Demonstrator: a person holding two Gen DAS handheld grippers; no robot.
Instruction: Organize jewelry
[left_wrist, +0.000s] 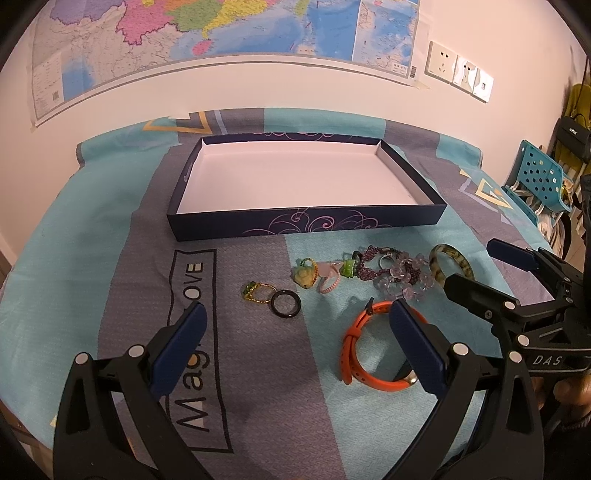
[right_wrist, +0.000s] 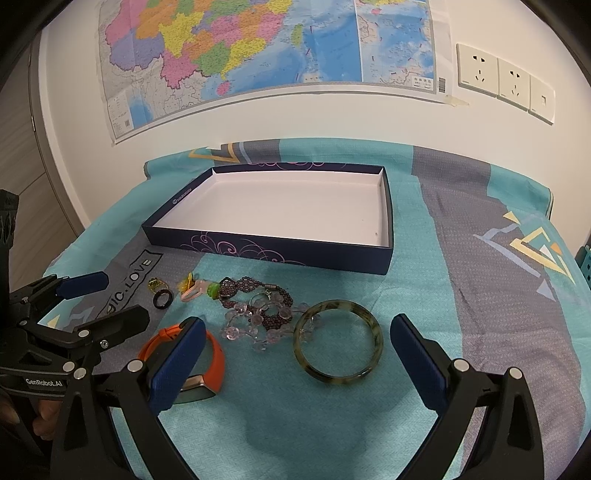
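Note:
An empty navy box (left_wrist: 306, 221) (right_wrist: 266, 247) with a white inside stands at the back of the cloth. Jewelry lies in front of it: a black ring (left_wrist: 286, 303) (right_wrist: 163, 298), a gold-green ring (left_wrist: 256, 291), small pendants (left_wrist: 306, 277), a beaded bracelet pile (left_wrist: 391, 271) (right_wrist: 258, 314), a mottled bangle (left_wrist: 451, 265) (right_wrist: 338, 343) and an orange watch band (left_wrist: 354, 347) (right_wrist: 218, 360). My left gripper (left_wrist: 299, 325) is open above the black ring and the orange band. My right gripper (right_wrist: 297, 341) is open around the bangle, above it.
A teal and grey printed cloth (right_wrist: 480, 295) covers the table. A map (right_wrist: 258, 48) and wall sockets (right_wrist: 506, 83) are on the wall behind. A teal perforated chair (left_wrist: 539, 177) stands at the right.

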